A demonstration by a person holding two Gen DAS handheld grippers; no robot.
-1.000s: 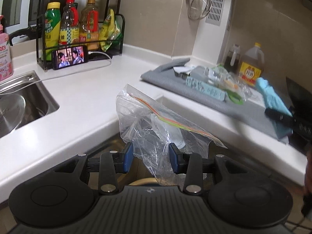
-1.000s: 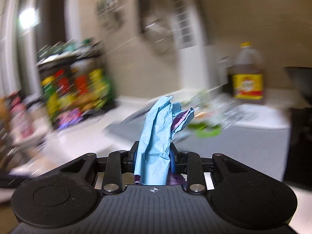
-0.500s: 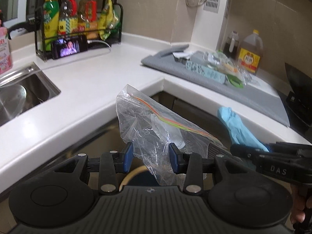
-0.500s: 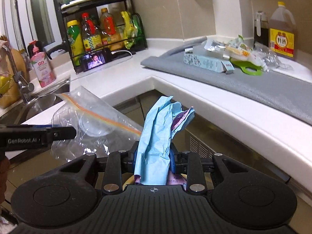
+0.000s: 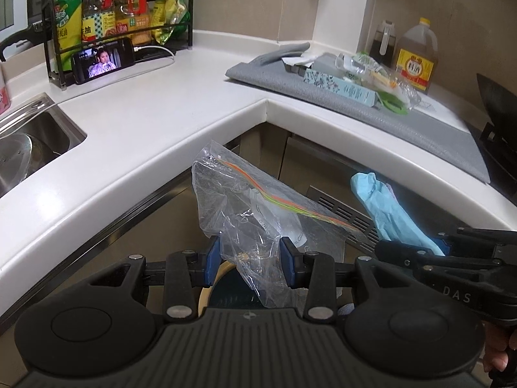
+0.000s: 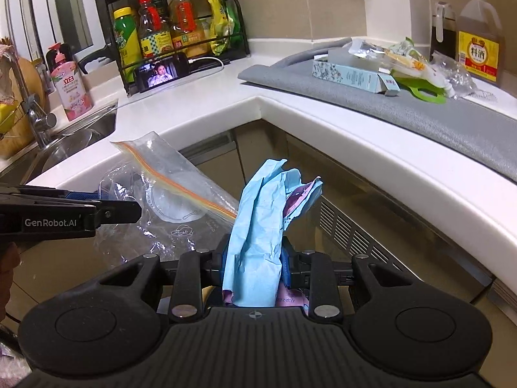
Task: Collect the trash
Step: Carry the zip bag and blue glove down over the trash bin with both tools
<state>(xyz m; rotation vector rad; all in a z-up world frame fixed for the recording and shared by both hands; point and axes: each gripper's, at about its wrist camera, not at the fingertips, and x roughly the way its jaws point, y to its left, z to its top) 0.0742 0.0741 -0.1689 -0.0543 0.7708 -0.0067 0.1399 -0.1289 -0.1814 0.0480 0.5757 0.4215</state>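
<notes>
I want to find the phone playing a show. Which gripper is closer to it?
Left. The left gripper, shut on a clear bag, sits on the phone's side of the corner. The right gripper, shut on blue paper, is farther over, toward the grey mat.
</notes>
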